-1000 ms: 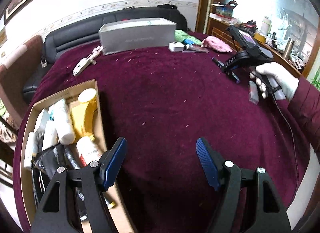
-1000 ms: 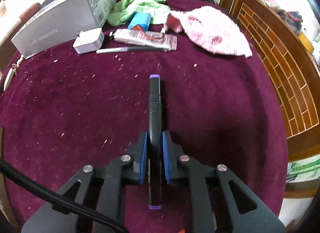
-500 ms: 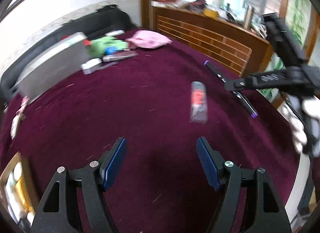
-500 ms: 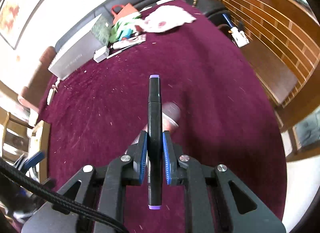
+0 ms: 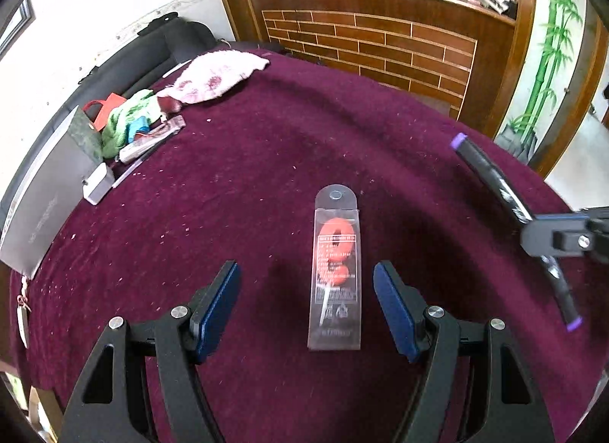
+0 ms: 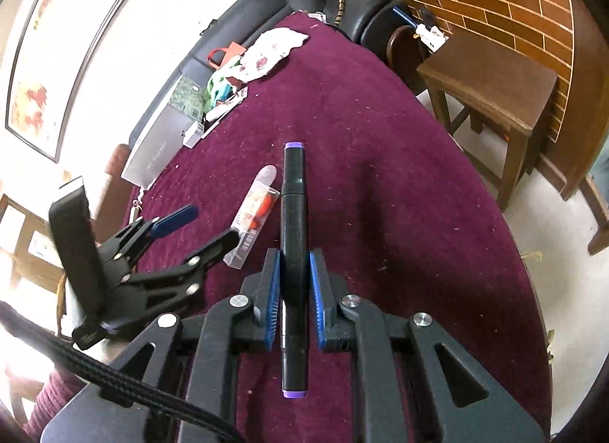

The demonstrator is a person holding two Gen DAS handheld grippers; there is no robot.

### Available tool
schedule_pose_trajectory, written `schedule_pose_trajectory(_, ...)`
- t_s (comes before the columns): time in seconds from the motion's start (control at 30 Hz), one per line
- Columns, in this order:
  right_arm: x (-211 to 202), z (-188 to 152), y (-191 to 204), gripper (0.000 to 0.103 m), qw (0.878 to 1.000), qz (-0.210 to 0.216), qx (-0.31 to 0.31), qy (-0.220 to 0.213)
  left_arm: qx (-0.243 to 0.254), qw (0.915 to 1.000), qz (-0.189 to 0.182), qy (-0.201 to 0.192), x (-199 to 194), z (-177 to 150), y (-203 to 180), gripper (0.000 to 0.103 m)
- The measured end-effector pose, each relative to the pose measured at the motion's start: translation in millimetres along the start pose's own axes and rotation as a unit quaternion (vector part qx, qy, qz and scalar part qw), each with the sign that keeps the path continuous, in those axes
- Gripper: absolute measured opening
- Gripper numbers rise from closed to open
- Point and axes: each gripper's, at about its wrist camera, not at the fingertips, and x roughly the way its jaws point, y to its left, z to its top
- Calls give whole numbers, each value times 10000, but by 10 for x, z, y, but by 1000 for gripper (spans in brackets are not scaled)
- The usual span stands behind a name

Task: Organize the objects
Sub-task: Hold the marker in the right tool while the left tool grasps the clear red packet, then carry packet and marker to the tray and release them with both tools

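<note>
Tongs on the left, i.e. left tongs [image 5: 306, 300], stand wide with nothing gripped: the clear blister pack [image 5: 335, 271] with the orange item inside lies flat on the counter [image 5: 266, 176] between the two blue pads, touching neither. Pack's long axis runs along the tongs' pointing line, hang-hole end away, so the jaws are set to close across its narrow width; looks like a pre-grasp lineup, judging by that. Right tongs [image 6: 293, 298] are clamped shut on a black marker [image 6: 292, 252] with purple end caps, gripped around mid-barrel with both ends sticking out, so it's balanced and won't swing. In the left wrist view that marker [image 5: 491, 180] hangs at the right edge, just clear of the pack, parked out of the left side's way. Likely both items are headed for wherever things get sorted; no bin shows in either view now. Counter is round, covered in dark maroon velvety cloth dotted with pale crumbs. Far left: a grey box [image 5: 45, 199], small white adapter [image 5: 98, 186], green cloth [image 5: 123, 125], pink-white towel [image 5: 217, 75], all bunched by the rim. Behind that a black sofa [image 5: 163, 43] against a white wall; further right a brick-pattern wooden cabinet [image 5: 380, 43] with clutter on top, then a bamboo mural. Right wrist view adds a wooden stool [image 6: 491, 88] and a framed picture [image 6: 57, 73].
</note>
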Motion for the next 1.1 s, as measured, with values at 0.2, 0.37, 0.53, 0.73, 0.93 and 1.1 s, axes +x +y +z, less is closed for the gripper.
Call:
schedule_pose_trajectory(0.2, -8, -21, 21, 13, 9999, 85, -57, 1, 216, 9992, 331, -29, 112, -20, -87, 65)
schedule_pose_trajectory(0.37, -27, -28, 97, 13, 9999, 97, -113, -20, 227, 9996, -104, 89, 78, -50, -136, 23)
schedule_pose_trajectory(0.53, -32, -86, 243, 13, 9997, 86, -216, 9, -69, 9993, -361, -21, -140, -211, -34, 23)
schedule_pose_trajectory(0.73, 26, -197, 593, 13, 9986, 153, -486, 110, -639, 9961, -476, -373, -724, -581, 309, 23)
schedule_pose_trajectory(0.93, 257, -460, 1295, 13, 9933, 415, -1009, 384, -1140, 9911, -266, -632, -1333, -1162, 684, 23)
schedule_pose_trajectory(1.1, 499, -774, 1960, 13, 9843, 626, -1503, 676, -1622, 9834, -13, -816, -1775, -1698, 1120, 23)
